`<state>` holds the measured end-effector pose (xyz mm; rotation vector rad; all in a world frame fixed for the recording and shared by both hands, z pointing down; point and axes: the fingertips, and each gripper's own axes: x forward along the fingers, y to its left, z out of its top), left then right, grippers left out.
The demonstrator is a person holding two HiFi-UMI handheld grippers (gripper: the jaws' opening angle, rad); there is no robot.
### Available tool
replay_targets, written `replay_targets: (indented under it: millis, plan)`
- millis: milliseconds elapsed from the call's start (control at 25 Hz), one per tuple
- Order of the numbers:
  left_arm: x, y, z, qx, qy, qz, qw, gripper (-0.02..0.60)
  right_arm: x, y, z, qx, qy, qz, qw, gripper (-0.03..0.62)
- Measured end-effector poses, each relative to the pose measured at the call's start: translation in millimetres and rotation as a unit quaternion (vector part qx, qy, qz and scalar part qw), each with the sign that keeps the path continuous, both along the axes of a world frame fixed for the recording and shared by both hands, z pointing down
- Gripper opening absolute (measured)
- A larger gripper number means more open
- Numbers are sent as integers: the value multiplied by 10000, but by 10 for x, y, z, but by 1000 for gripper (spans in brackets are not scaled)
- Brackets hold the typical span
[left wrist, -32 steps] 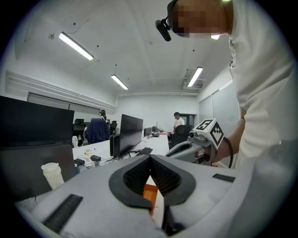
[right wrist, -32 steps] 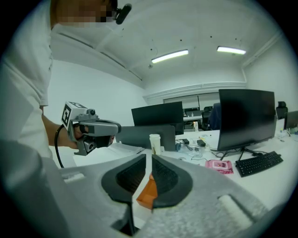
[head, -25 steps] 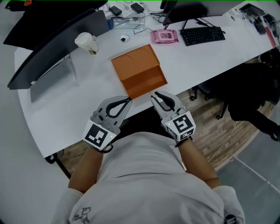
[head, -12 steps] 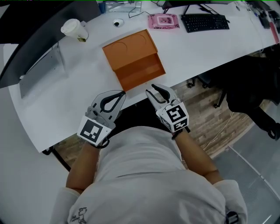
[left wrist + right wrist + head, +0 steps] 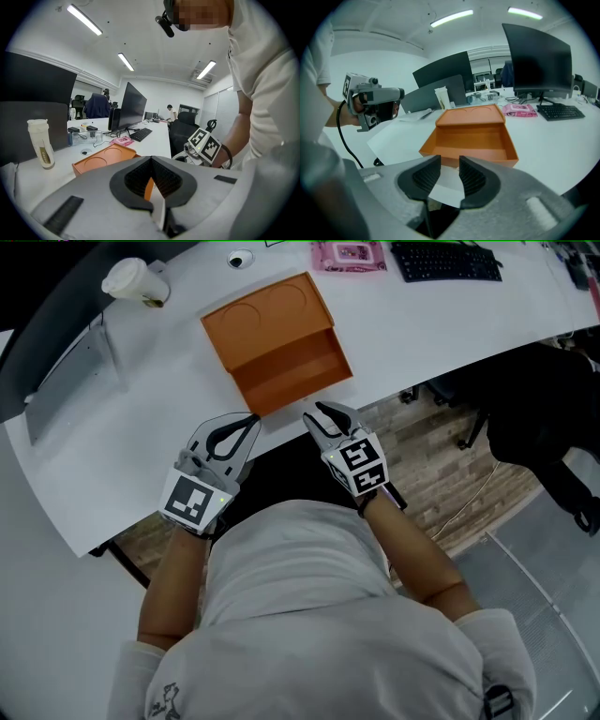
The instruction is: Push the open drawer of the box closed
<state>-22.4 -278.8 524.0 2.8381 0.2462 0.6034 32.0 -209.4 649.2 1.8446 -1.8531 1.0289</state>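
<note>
An orange box (image 5: 267,320) lies on the white desk (image 5: 159,427), its drawer (image 5: 298,371) pulled out toward me and empty. In the right gripper view the drawer (image 5: 480,140) is straight ahead, just past the jaws. My right gripper (image 5: 316,412) hangs off the desk's near edge below the drawer's front. It is open; its jaws have just been opening and nothing is between them (image 5: 449,161). My left gripper (image 5: 251,420) is beside it on the left with its tips together, shut on nothing (image 5: 151,159). The box (image 5: 105,158) shows beyond it.
A paper cup (image 5: 131,279) stands at the desk's far left beside a grey stand (image 5: 66,381). A keyboard (image 5: 445,259) and a pink pack (image 5: 349,254) lie behind the box. A dark chair (image 5: 544,418) is on the right, over wooden floor.
Both grippers have sunk and now sit at the desk's near edge, closer to the drawer front. The right jaws stand wider apart. The box sits higher in the head view.
</note>
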Motion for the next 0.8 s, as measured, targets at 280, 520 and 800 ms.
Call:
replay_targets:
  millis: [280, 520, 800]
  plan:
    - [16, -42, 335, -17, -175, 99, 9998, -2, 79, -65, 462, -345, -133, 33, 9993, 124]
    - [-8, -50, 529, -76, -310, 100, 9994, -2, 135, -109, 719, -563, -251, 80, 9981, 120]
    - [-13, -86, 598, -182, -306, 35, 9994, -2, 109, -162, 749, -625, -244, 34, 9977, 91]
